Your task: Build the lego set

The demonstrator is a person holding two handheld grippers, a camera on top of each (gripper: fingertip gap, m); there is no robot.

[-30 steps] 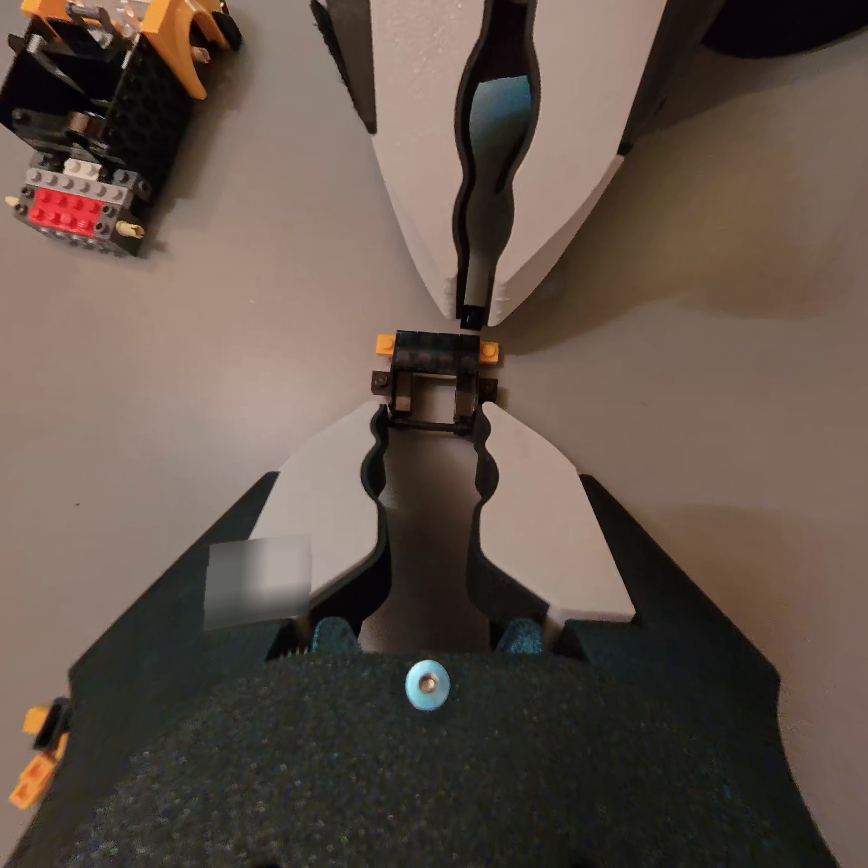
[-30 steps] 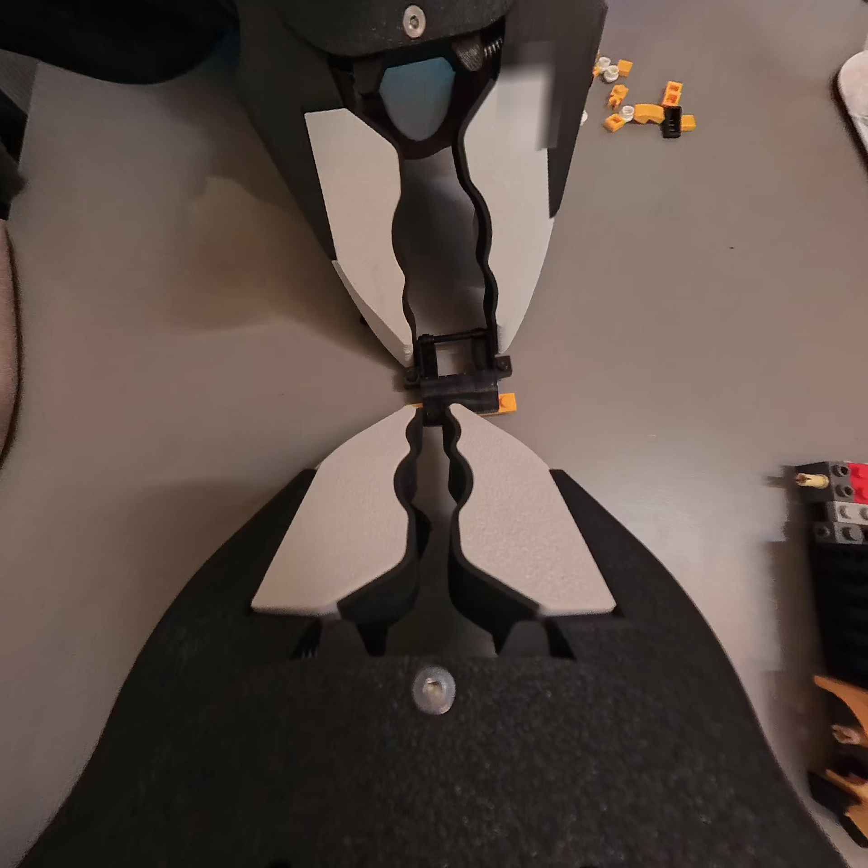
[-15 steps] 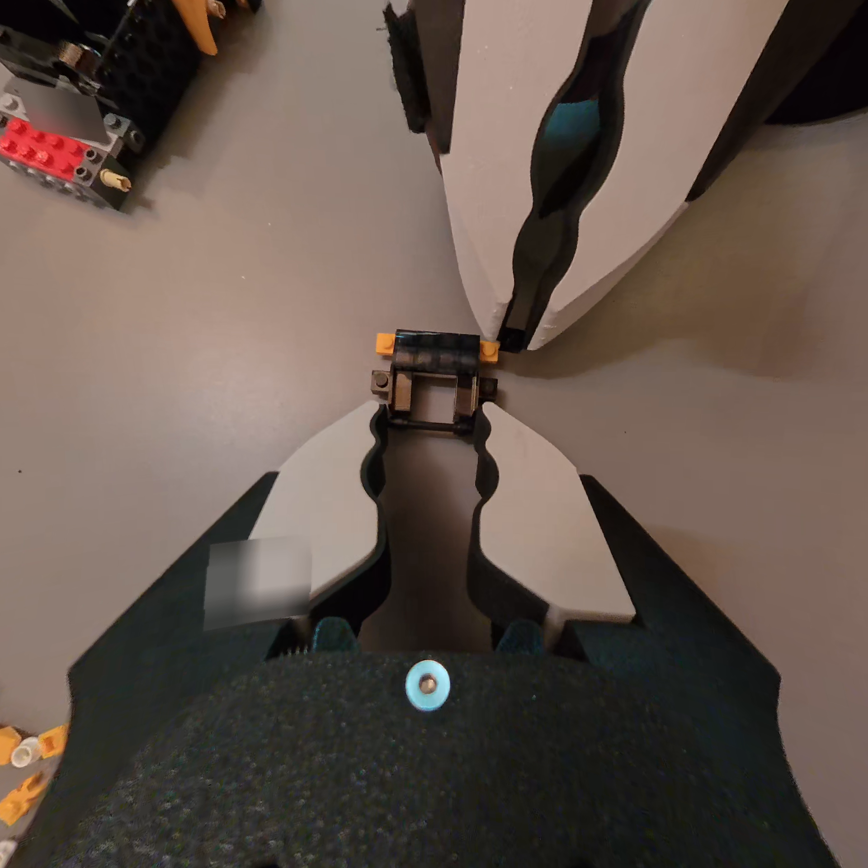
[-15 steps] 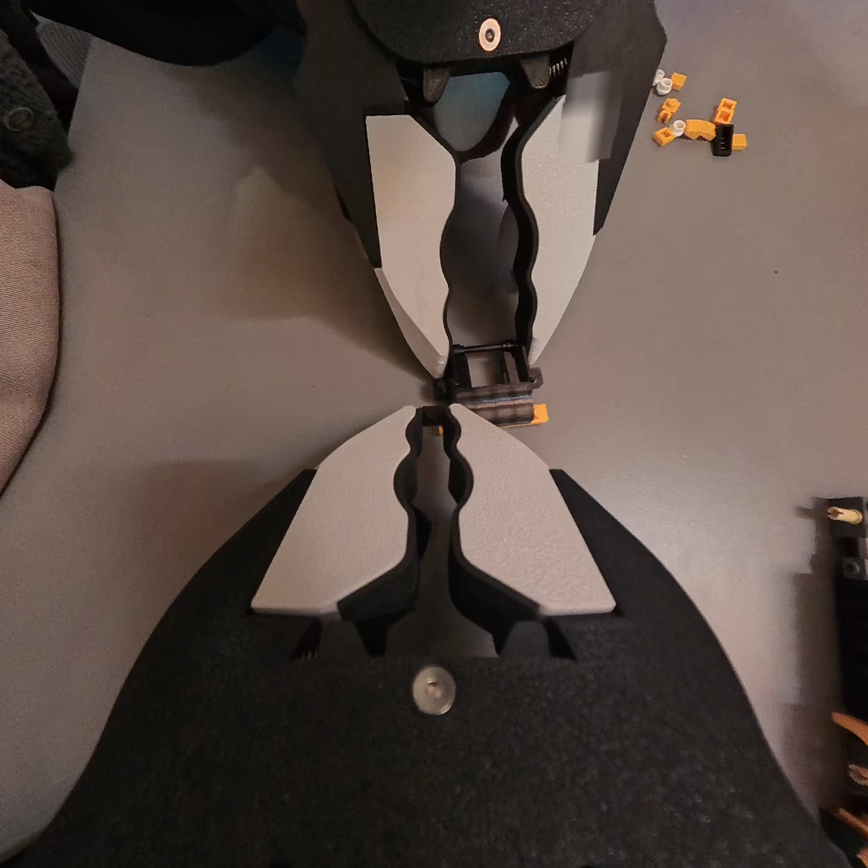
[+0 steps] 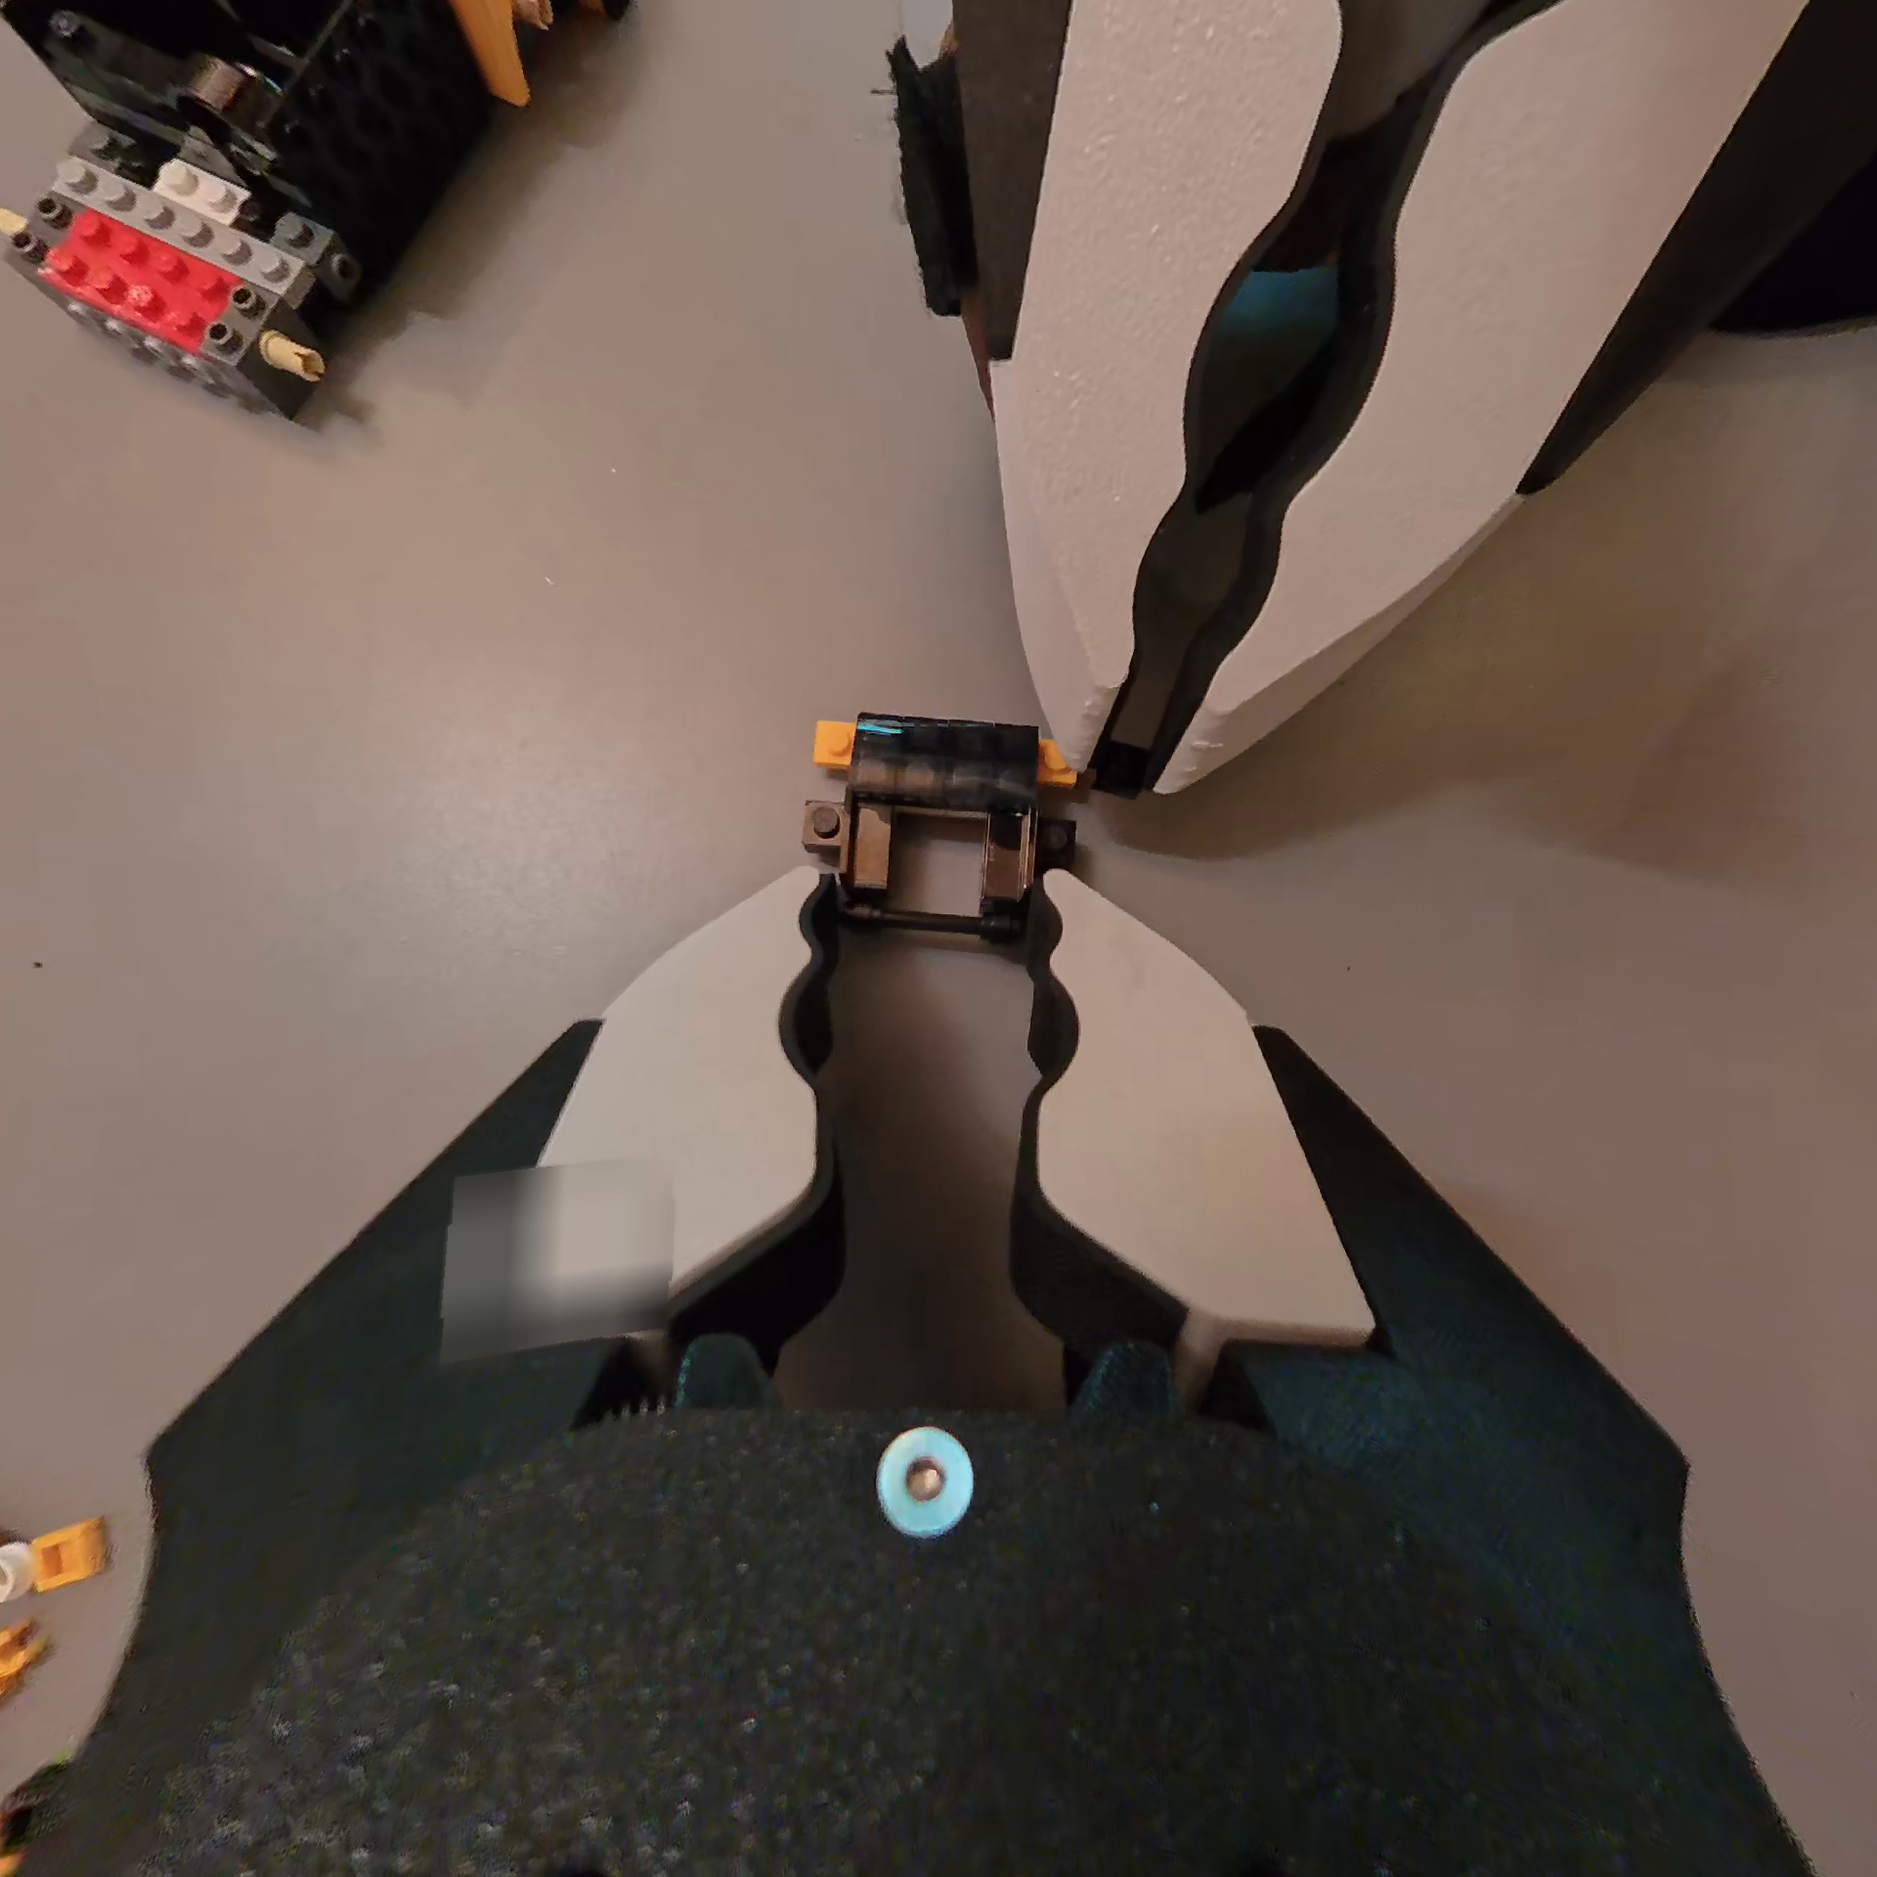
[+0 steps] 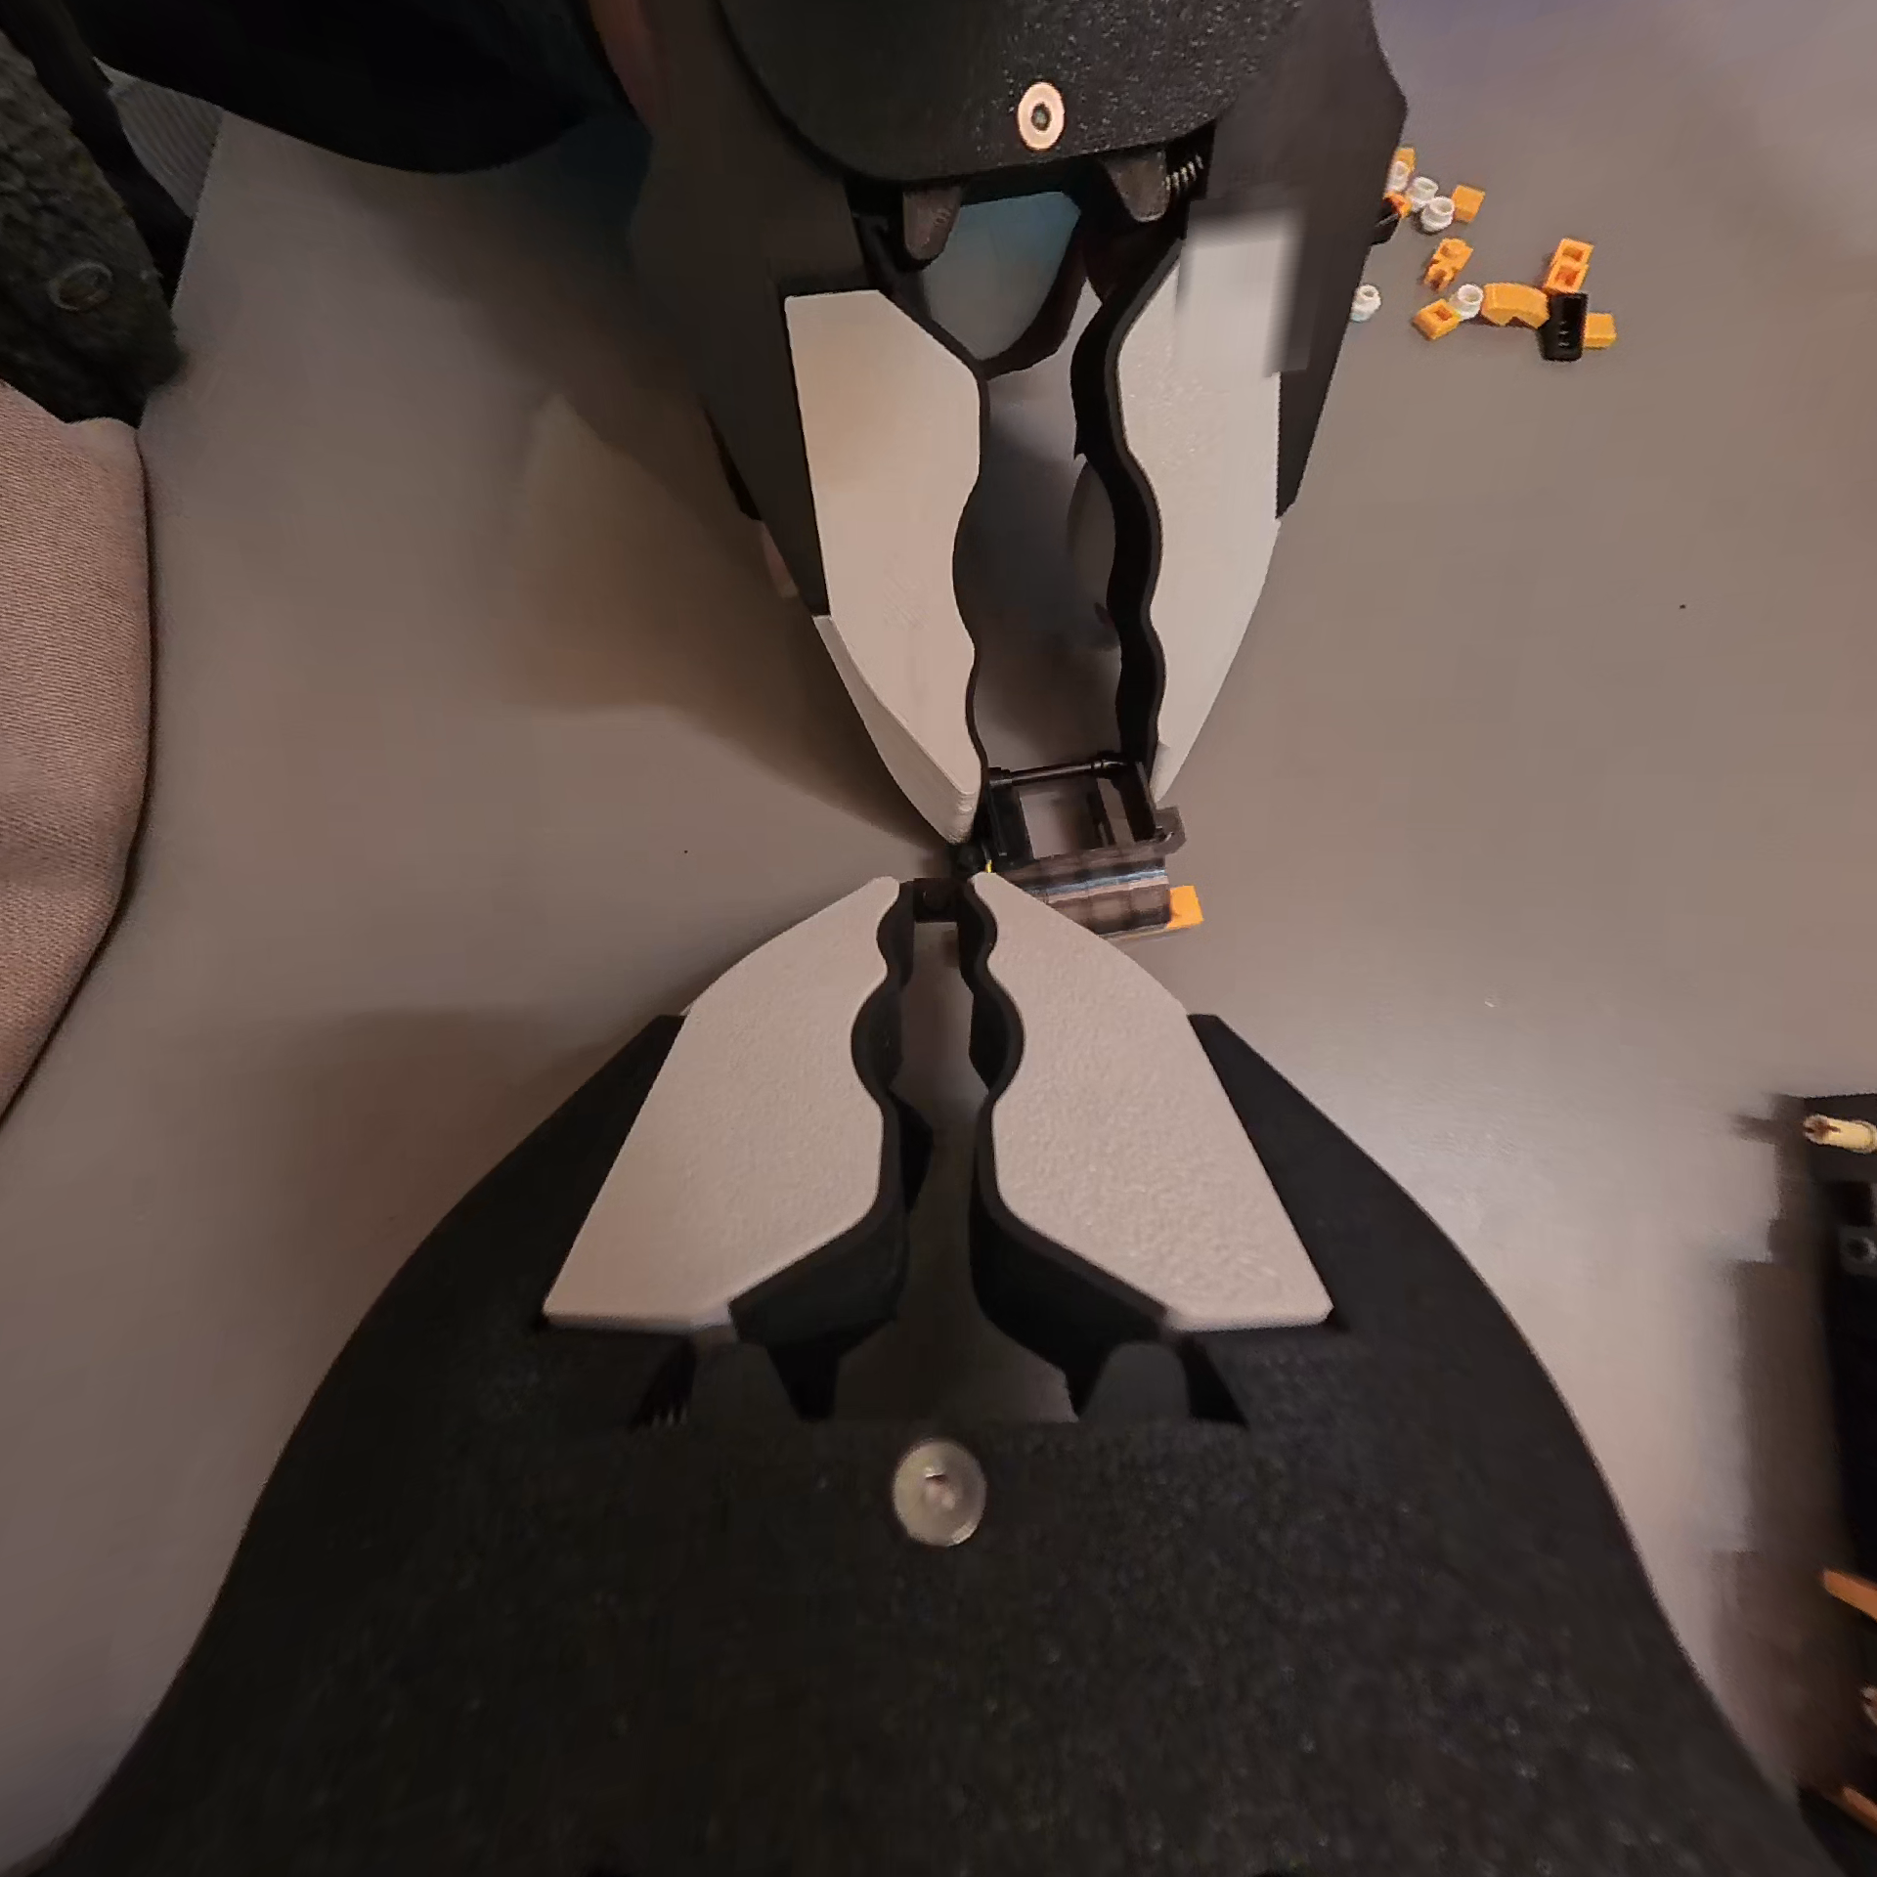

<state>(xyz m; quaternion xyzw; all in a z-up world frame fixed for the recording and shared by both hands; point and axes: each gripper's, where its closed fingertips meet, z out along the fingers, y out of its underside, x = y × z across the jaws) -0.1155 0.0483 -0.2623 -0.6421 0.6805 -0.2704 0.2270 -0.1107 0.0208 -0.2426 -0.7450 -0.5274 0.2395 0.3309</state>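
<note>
My left gripper [image 5: 934,899] is shut on a small black Lego assembly [image 5: 945,802] with orange plates at both ends, held just above the grey table. My right gripper [image 5: 1125,767] comes in from the top, shut on a small black piece [image 5: 1120,764] that sits against the assembly's right orange end. In the right wrist view, my right gripper [image 6: 940,896] pinches the same black piece [image 6: 932,902] at the left end of the assembly [image 6: 1092,853], which the left gripper [image 6: 1066,797] grips from above.
A larger black, grey and red Lego model [image 5: 173,234] with orange parts stands at the far left; its edge shows in the right wrist view [image 6: 1838,1219]. Loose orange, white and black pieces [image 6: 1503,295] lie on the table. A pinkish cloth [image 6: 61,711] lies at the left edge. The tips of both grippers are at nearly the same place.
My right gripper with its black piece has shifted from the middle of the assembly's far edge to its right orange end. The left gripper keeps its hold.
</note>
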